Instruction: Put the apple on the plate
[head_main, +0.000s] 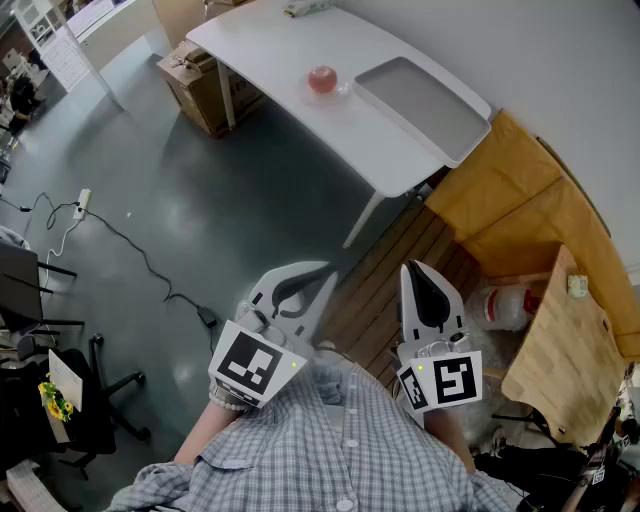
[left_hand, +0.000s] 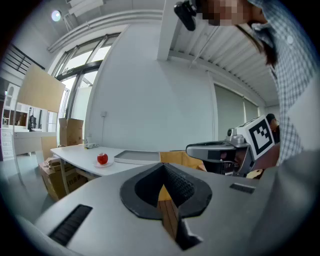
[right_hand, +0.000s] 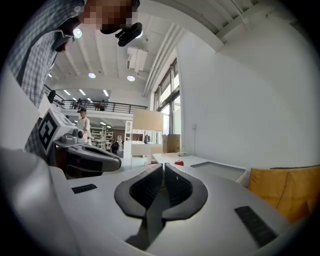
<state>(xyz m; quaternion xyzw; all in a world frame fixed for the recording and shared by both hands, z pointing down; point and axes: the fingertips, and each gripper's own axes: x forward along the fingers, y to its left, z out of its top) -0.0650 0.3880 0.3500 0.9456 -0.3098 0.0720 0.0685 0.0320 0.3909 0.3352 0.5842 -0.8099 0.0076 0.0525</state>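
The apple (head_main: 322, 78), red, sits upper middle of the head view on the white counter (head_main: 262, 45). It looks to rest on a small pale plate (head_main: 341, 91) w/ a shallow rim. The left gripper view shows the same: red fruit on a low dish near the counter's front edge. If that dish is the plate meant, the goal looks already met; can't rule out another plate out of frame.

Just right of it in the frame, close but apart, lies an empty grey tray (head_main: 420, 95), long side along the counter edge. A cardboard box (head_main: 200, 85) stands under the counter at upper left.

Both grippers are low in the frame, tucked vs. the person's plaid shirt (head_main: 330, 440) and well apart from the counter, so nothing is w/in reach.

- The left gripper (head_main: 322, 270) has its fingers (left_hand: 180, 186) meeting at the tips w/ nothing between; only wood floor shows through the gap behind them.
- The right gripper (head_main: 412, 268) has its fingers (right_hand: 145, 190) pressed together along a thin slit, also empty.

Held close to the body and pointed toward the counter, they read as a carry/rest pose, not a reach.

Around them are a strip of wood flooring (head_main: 400, 260) and grey floor w/ a trailing cable (head_main: 130, 250) at left. A mustard-yellow cushion (head_main: 510, 190) is at right.
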